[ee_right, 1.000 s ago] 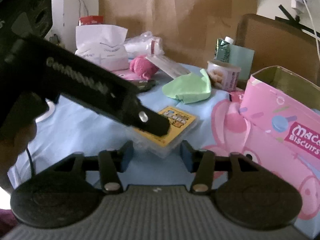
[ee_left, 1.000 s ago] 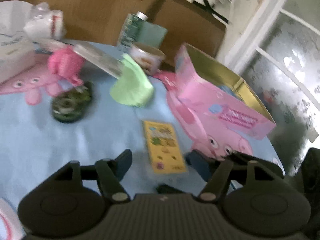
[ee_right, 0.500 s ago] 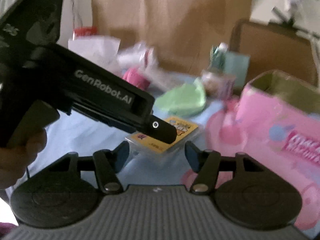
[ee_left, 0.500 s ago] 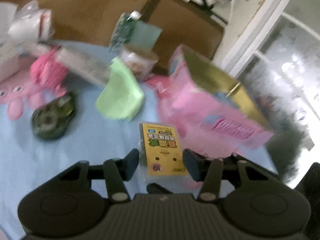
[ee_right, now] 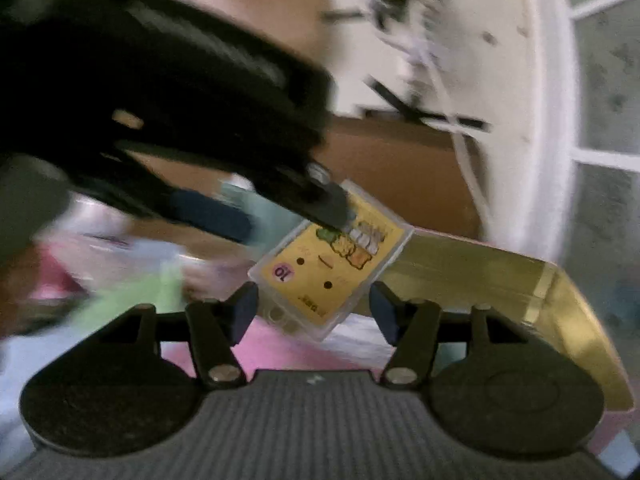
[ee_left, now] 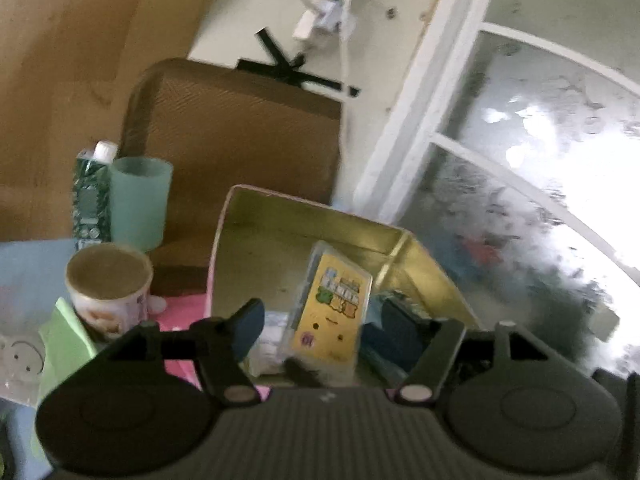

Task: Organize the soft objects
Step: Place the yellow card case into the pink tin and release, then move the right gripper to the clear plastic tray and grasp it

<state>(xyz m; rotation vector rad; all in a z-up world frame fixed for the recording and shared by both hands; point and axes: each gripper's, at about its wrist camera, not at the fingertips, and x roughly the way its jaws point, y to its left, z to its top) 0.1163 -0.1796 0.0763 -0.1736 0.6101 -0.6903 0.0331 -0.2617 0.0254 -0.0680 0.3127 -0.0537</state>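
A clear pack with a yellow cartoon label [ee_left: 330, 312] stands tilted inside the open pink box, against its gold lining [ee_left: 280, 224]. My left gripper [ee_left: 322, 320] is over the box with its jaws opening. The pack is between the fingers with a gap on each side. In the right wrist view the same pack [ee_right: 332, 268] hangs at the box's gold rim [ee_right: 500, 264], and one left fingertip [ee_right: 332, 206] overlaps its top edge. My right gripper [ee_right: 312, 308] is open and holds nothing; the pack lies beyond its fingers. A soft green cloth [ee_left: 64, 340] lies on the table to the left.
A round snack tub [ee_left: 108, 292], a green carton [ee_left: 90, 196] and a teal cup [ee_left: 138, 204] stand left of the box. A brown chair back [ee_left: 240, 132] is behind them. A white-framed window [ee_left: 520, 160] fills the right. The blue tablecloth [ee_left: 28, 264] shows at far left.
The left gripper closed on the yellow pack on the table, carried it up and to the right over the pink box, and its jaws have parted. The right gripper swung right alongside.
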